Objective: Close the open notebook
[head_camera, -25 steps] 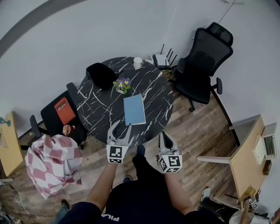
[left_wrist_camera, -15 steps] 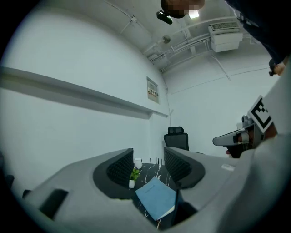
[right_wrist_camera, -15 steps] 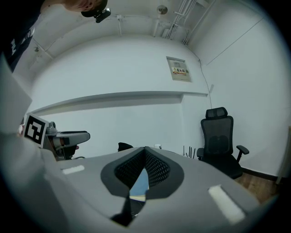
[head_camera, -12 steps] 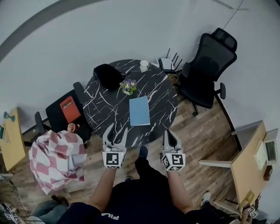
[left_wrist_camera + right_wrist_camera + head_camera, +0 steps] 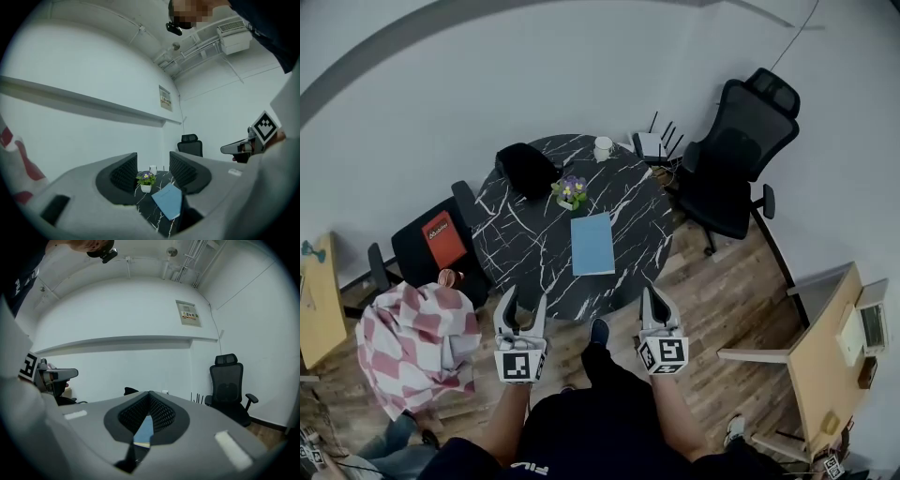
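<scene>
Tables: three. One round dark marble table (image 5: 525,253) at centre, plus two light wooden tables, one at the left edge (image 5: 319,300) and one at lower right (image 5: 825,366).
Chairs: two. A black office chair (image 5: 736,159) at upper right and a black side chair (image 5: 412,258) left of centre.
On the round table, one each: blue notebook (image 5: 592,244), potted flower (image 5: 569,191), white cup (image 5: 603,148), black bag (image 5: 525,169).
One white router (image 5: 652,145) at its upper right edge.
One red item (image 5: 438,238) on the side chair.
One pink-and-white checked cloth (image 5: 412,342) at lower left.
Tools: two, the left tool (image 5: 524,298) and the right tool (image 5: 650,292), at bottom centre.
</scene>
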Motion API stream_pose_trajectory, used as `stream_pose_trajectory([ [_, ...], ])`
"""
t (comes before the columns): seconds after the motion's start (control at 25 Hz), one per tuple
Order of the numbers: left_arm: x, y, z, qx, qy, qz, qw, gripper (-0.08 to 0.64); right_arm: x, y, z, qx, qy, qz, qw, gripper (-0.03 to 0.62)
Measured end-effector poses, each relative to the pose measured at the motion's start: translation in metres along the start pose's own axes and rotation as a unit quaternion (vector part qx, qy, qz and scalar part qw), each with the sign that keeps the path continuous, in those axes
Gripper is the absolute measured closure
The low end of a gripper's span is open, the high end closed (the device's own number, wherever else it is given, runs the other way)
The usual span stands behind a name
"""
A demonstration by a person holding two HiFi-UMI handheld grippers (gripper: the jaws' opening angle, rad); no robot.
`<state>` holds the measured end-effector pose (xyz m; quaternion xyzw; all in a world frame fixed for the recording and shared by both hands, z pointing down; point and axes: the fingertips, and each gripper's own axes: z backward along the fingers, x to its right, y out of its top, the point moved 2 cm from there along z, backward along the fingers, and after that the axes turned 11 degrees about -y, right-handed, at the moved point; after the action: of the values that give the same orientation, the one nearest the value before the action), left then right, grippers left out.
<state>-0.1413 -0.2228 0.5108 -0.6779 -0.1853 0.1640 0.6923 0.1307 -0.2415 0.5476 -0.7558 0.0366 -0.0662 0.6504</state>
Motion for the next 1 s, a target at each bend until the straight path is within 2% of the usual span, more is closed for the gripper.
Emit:
stream_pose_trajectory([
  [0.4,0.004,-0.01,0.014,-0.011,0.003,0.018,0.9998,0.366,-0.011,0.006,0.003,0.005,0.007,0.003,1.0,0.58],
  [0.56,0.0,-0.006,0.017,-0.009,0.017,0.013,0.9997,0.454,-0.012,0.01,0.003,0.008,0.008,0.001,1.0,0.58],
  [0.64,-0.001,-0.003,0.016,-0.01,0.018,0.01,0.9997,0.56,-0.013,0.011,0.002,0.01,0.009,0.001,1.0,0.581],
  [1.0,-0.008,0.001,0.015,-0.006,0.026,0.005,0.9996,0.56,-0.016,0.021,-0.002,0.018,0.017,0.004,1.0,0.581],
])
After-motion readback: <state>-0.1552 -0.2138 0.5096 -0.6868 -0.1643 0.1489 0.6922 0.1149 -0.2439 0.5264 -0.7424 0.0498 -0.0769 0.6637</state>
